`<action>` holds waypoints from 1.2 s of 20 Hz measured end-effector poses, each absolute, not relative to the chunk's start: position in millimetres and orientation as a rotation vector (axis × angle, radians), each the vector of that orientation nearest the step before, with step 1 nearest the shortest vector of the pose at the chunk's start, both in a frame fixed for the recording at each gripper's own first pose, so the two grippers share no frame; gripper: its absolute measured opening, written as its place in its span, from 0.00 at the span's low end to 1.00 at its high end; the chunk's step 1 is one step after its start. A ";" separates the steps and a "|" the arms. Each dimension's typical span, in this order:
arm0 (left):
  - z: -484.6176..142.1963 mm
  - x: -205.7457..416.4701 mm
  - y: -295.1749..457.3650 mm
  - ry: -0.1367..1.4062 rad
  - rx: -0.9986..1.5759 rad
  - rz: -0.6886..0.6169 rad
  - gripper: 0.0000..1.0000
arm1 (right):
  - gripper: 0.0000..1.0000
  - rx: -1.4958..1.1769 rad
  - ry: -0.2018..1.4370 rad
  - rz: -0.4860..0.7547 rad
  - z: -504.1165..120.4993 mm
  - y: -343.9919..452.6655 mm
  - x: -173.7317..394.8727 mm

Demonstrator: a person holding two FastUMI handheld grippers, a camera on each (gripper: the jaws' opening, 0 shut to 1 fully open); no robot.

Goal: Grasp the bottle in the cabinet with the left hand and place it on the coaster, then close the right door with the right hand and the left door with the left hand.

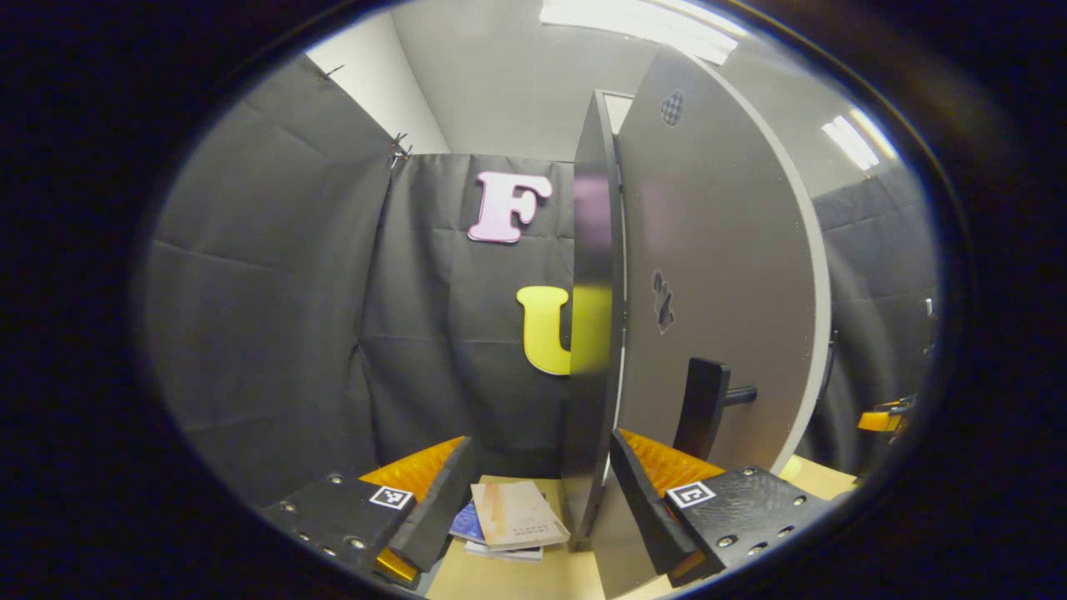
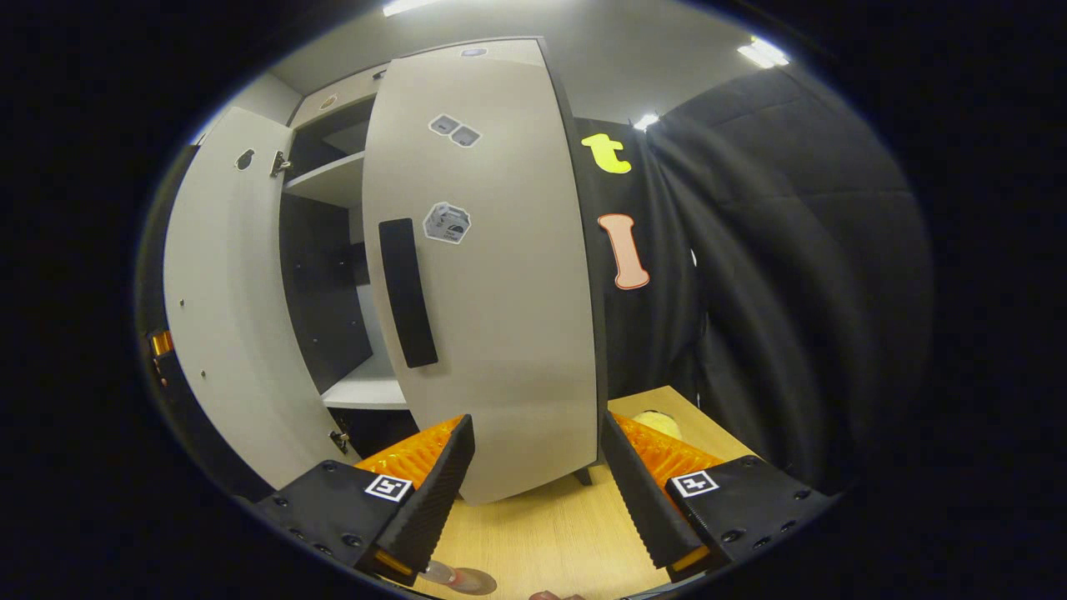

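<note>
A: Left gripper (image 1: 540, 492)?
B: Jaws apart, straddling the left door's (image 1: 593, 333) edge, which stands upright; its handle (image 1: 698, 408) sits just right. Books (image 1: 513, 521) lie on the desk (image 1: 517, 575) below.
A: Right gripper (image 2: 538, 475)?
B: Jaws apart, empty, near the right door (image 2: 492, 275) (nearly shut, handle (image 2: 408, 292) vertical). The bottle (image 2: 446, 573) shows at the bottom on the coaster (image 2: 477, 581); its axis I cannot tell.

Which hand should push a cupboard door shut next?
Probably the right: the right gripper faces the right door, partly closed, near its handle. The left door stands open.
</note>
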State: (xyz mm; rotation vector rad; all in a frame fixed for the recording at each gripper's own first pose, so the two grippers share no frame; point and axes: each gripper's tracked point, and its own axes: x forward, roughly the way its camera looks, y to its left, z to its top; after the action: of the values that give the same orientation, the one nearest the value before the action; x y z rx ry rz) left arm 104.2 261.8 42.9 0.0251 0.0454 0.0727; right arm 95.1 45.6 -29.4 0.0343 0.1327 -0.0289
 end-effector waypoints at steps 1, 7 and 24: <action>44.3 104.5 259.2 0.044 0.039 0.068 1.00 | 0.97 0.034 0.135 -0.037 -31.7 41.5 94.2; 42.2 110.5 226.5 0.069 0.069 -0.011 0.95 | 0.97 0.081 0.164 -0.046 -46.6 37.8 98.2; 36.5 134.7 107.9 0.060 0.161 -0.013 0.98 | 0.97 0.079 0.160 -0.019 -63.6 -20.4 84.3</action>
State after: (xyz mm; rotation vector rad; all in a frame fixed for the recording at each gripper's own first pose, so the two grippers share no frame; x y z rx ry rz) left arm 134.7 107.9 36.5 0.1608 0.0598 -0.0135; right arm 84.3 -20.4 -63.6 0.0788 0.1596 -0.0186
